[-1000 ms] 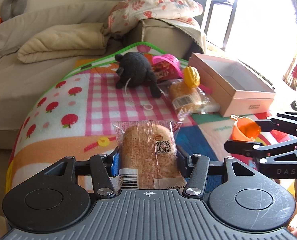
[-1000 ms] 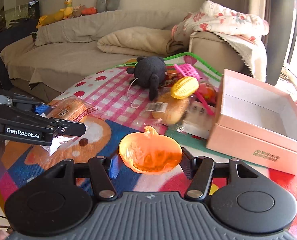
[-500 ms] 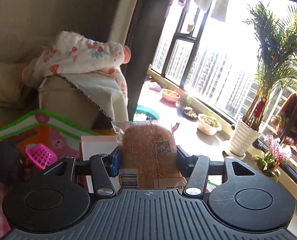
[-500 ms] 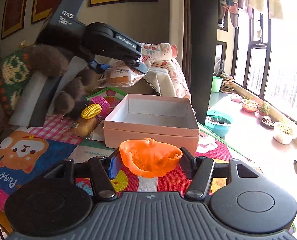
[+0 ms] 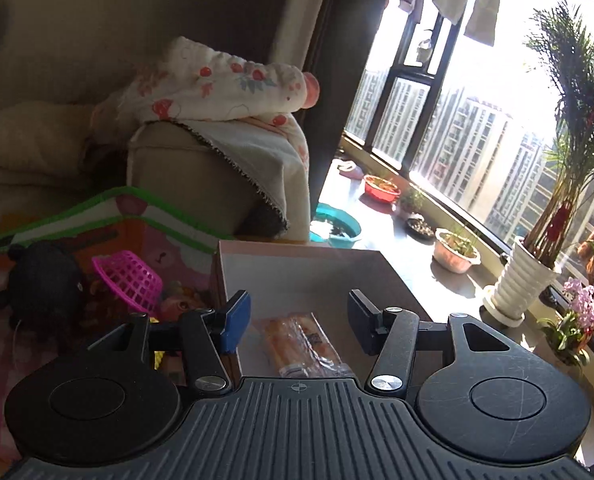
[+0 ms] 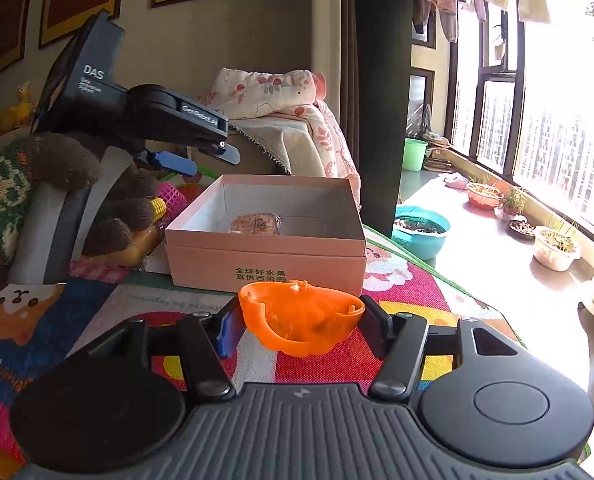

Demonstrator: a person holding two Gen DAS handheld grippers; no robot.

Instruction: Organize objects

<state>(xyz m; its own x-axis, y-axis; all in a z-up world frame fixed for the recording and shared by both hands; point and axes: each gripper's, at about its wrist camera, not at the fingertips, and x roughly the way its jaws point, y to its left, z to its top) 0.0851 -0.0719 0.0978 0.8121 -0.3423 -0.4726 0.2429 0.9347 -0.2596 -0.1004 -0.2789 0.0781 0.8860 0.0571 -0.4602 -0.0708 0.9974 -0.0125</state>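
Note:
The wrapped bread [image 5: 301,344] lies inside the pink cardboard box [image 5: 309,268]; it also shows in the right wrist view [image 6: 255,224] in the box [image 6: 265,260]. My left gripper [image 5: 299,316] is open and empty above the box, and it shows from the side in the right wrist view [image 6: 201,156]. My right gripper [image 6: 301,322] is shut on an orange pumpkin-shaped bowl [image 6: 301,320], held above the play mat in front of the box.
A black plush toy [image 5: 45,280], a pink toy basket [image 5: 129,280] and a toy corn [image 6: 157,206] lie left of the box on the colourful mat [image 6: 409,280]. A sofa arm with a blanket [image 5: 225,128] stands behind. Plant pots line the window ledge.
My left gripper has opened and let go of the bread, which now lies in the box. My right gripper holds the orange bowl nearly still.

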